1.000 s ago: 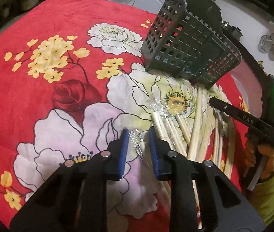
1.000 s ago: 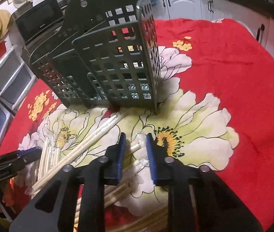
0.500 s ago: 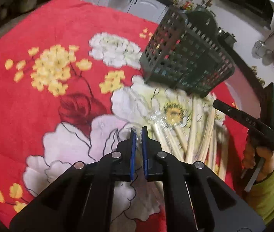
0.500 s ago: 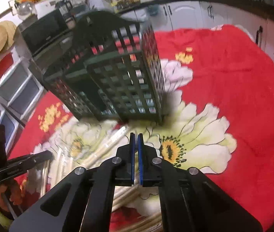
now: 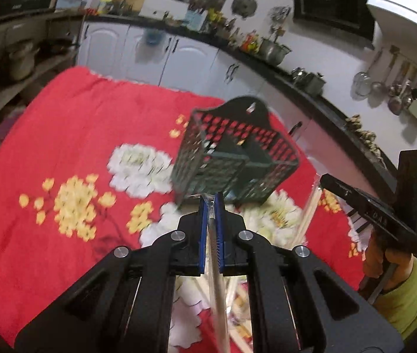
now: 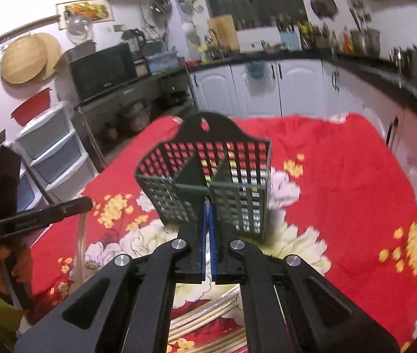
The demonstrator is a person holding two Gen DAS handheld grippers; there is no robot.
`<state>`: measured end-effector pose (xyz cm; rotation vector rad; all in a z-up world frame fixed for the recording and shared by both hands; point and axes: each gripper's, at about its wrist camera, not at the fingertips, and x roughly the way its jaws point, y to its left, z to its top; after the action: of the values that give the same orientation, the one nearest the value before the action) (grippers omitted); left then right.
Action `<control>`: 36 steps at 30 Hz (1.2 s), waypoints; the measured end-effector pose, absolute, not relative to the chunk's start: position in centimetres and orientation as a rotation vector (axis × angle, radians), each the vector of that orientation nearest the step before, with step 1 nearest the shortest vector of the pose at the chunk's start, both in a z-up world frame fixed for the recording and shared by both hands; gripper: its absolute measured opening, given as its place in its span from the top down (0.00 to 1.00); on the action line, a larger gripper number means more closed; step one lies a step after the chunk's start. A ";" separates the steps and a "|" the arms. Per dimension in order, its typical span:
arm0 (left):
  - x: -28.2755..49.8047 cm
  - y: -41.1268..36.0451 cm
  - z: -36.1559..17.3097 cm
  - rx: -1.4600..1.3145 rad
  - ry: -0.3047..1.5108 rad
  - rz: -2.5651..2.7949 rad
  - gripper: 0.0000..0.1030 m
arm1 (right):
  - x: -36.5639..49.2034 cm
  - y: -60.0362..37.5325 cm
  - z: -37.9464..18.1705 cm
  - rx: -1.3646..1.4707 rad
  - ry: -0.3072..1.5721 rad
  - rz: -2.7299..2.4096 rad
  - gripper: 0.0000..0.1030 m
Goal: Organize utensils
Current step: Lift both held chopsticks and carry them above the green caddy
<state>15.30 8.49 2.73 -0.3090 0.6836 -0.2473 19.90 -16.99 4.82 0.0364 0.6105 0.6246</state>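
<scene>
A dark green slotted utensil caddy (image 5: pixel 235 153) stands on the red floral cloth; it also shows in the right wrist view (image 6: pixel 208 176). My left gripper (image 5: pixel 211 206) is shut on a plastic-wrapped chopstick (image 5: pixel 217 279) and is raised above the cloth, short of the caddy. In the right wrist view that wrapped stick (image 6: pixel 80 244) hangs down from the left gripper. My right gripper (image 6: pixel 208 209) is shut, lifted, just before the caddy; the left wrist view shows wrapped chopsticks (image 5: pixel 308 214) hanging from it. More pale chopsticks (image 6: pixel 208 317) lie on the cloth below.
The table under the red floral cloth (image 5: pixel 61 147) ends near white kitchen cabinets (image 6: pixel 267 88). A stack of plastic drawers (image 6: pixel 52 153) stands at the left. The counter behind holds pots and bottles.
Both grippers have closed on wrapped chopsticks and lifted them off the cloth. Both views now look from higher up toward the caddy's open top.
</scene>
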 end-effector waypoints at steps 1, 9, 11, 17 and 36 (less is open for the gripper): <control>15.3 8.2 3.3 -0.304 0.672 -0.257 0.97 | 19.5 -17.0 5.4 0.028 0.592 0.633 0.98; 16.0 6.4 7.0 -0.286 0.584 -0.309 0.97 | 18.0 -16.9 8.3 -0.019 0.499 0.637 0.98; 16.3 6.0 8.1 -0.275 0.549 -0.310 0.97 | 17.7 -16.9 9.0 -0.032 0.479 0.633 0.98; 17.4 4.8 11.1 -0.254 0.452 -0.306 0.97 | 17.2 -17.3 10.8 -0.050 0.426 0.618 0.98; 21.9 2.6 18.3 -0.151 0.212 -0.214 0.97 | 18.6 -19.3 18.5 -0.007 0.239 0.546 0.98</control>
<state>21.89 2.61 18.35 -0.1515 0.2119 -0.2137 18.62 -19.27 18.55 -0.0073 0.2392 0.5465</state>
